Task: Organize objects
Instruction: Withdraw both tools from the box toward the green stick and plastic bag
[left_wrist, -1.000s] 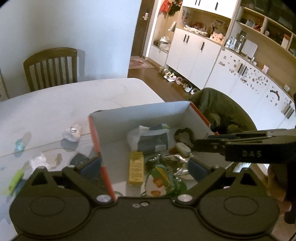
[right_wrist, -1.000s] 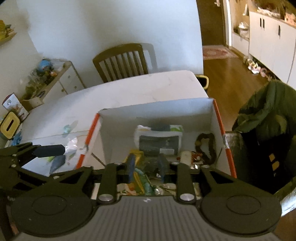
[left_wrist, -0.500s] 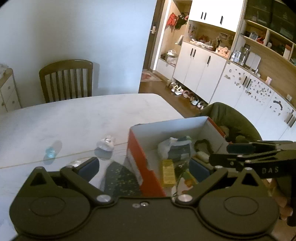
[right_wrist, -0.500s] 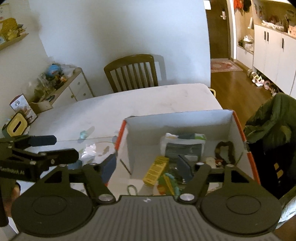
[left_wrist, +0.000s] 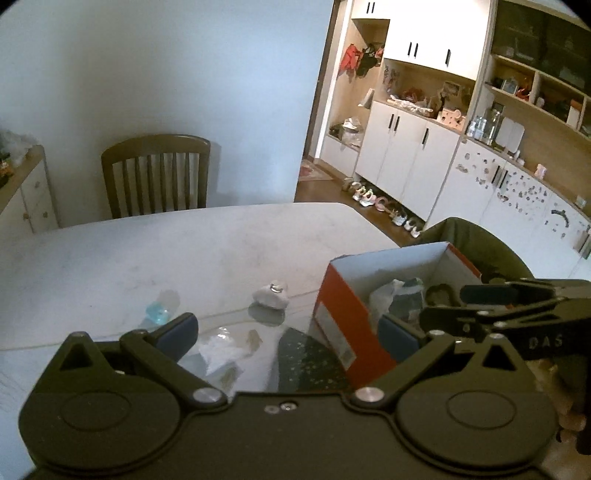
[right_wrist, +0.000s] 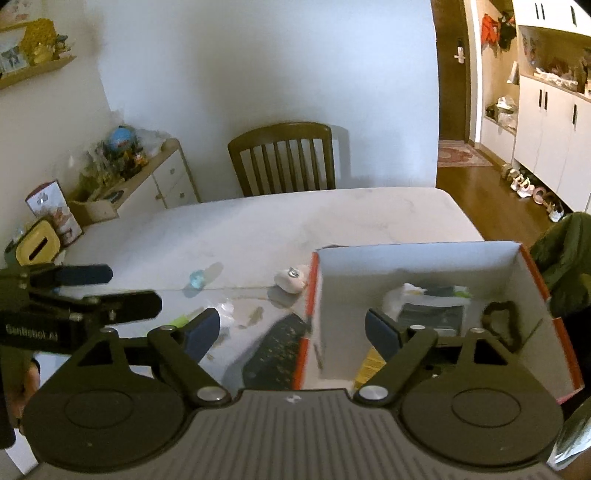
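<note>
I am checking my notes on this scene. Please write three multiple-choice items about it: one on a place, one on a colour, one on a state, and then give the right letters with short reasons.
1. Where does the small white lump lie?
A. inside the box
B. on the table, just beside the box's left wall
C. on the chair seat

2. What colour is the outside of the box?
A. orange-red
B. green
C. black

3. How do the fingers of the right gripper stand?
A. shut on a cloth
B. shut on nothing
C. wide apart, holding nothing

Key: 1 B, the lump rests on the table close by the box's outer wall. 2 A, the rim and the outer wall show orange-red in both views. 3 C, a broad gap shows between the blue pads, with only table and box behind it.
</note>
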